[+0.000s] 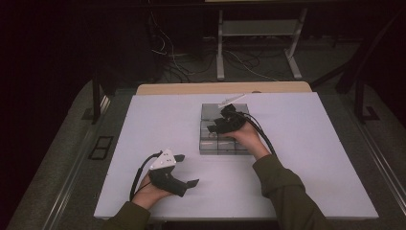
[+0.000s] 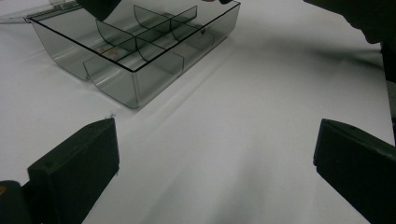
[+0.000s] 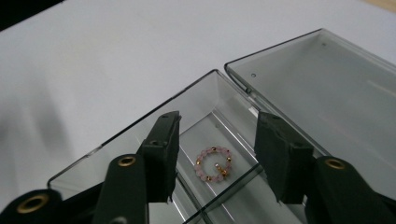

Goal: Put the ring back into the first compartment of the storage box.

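**Right gripper poised over a beaded ring in the organizer box**

Resting low in the lower left of the high view: left gripper (image 1: 184, 170), held in a hand near the table's near edge, jaws spread wide and gripping nothing. Looking along those jaws in the left gripper view: bare white table (image 2: 243, 121) between them, both black pads well apart at the bottom corners. Probably parked there to keep clear of the working side while staying ready to steady the box.

Sitting farther in, at the upper left of the left gripper view and the centre of the high view: clear smoky compartment box (image 2: 135, 70), divided by curved partitions, flat on the table. Lying open behind it, at the upper right of the right gripper view: hinged lid (image 3: 327, 102), folded back so the compartments are reachable from above.

Hovering over the box in the high view: right gripper (image 1: 221, 125), angled down into it from the person's side. Framing, in the right gripper view, a small ring of pink beads with gold spacers (image 3: 214, 164) on the floor of a corner compartment, lower centre of the frame. Jaws parted, one on either side of the bead ring and above it, not touching it; nothing grasped. Judging by that straddling stance, either lining up a pinch or just letting go; impossible to tell which.
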A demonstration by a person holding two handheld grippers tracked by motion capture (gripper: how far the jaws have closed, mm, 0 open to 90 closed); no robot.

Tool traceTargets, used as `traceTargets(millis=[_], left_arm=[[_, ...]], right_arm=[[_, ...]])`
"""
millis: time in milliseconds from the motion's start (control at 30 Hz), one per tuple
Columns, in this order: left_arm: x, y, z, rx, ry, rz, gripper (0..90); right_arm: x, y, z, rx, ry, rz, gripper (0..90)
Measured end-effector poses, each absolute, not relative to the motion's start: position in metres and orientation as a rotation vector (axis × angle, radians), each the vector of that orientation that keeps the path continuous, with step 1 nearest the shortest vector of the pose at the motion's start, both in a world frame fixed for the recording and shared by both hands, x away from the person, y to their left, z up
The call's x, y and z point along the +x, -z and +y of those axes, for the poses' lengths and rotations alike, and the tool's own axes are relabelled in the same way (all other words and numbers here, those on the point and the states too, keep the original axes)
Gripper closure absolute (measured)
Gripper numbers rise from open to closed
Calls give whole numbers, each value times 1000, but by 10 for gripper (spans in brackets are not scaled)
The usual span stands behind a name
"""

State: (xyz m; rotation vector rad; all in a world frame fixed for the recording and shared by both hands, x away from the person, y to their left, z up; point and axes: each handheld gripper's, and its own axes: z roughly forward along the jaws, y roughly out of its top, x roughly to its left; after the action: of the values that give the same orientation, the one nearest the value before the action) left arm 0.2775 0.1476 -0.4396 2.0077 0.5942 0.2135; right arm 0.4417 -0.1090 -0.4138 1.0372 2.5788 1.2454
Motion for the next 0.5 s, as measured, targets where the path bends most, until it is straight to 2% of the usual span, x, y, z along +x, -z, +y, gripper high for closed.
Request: traceTargets(millis=[500], left_arm=[[275, 440, 149, 2010, -210, 594, 0]], right_arm=[[417, 396, -145, 968, -1408, 2528, 364]])
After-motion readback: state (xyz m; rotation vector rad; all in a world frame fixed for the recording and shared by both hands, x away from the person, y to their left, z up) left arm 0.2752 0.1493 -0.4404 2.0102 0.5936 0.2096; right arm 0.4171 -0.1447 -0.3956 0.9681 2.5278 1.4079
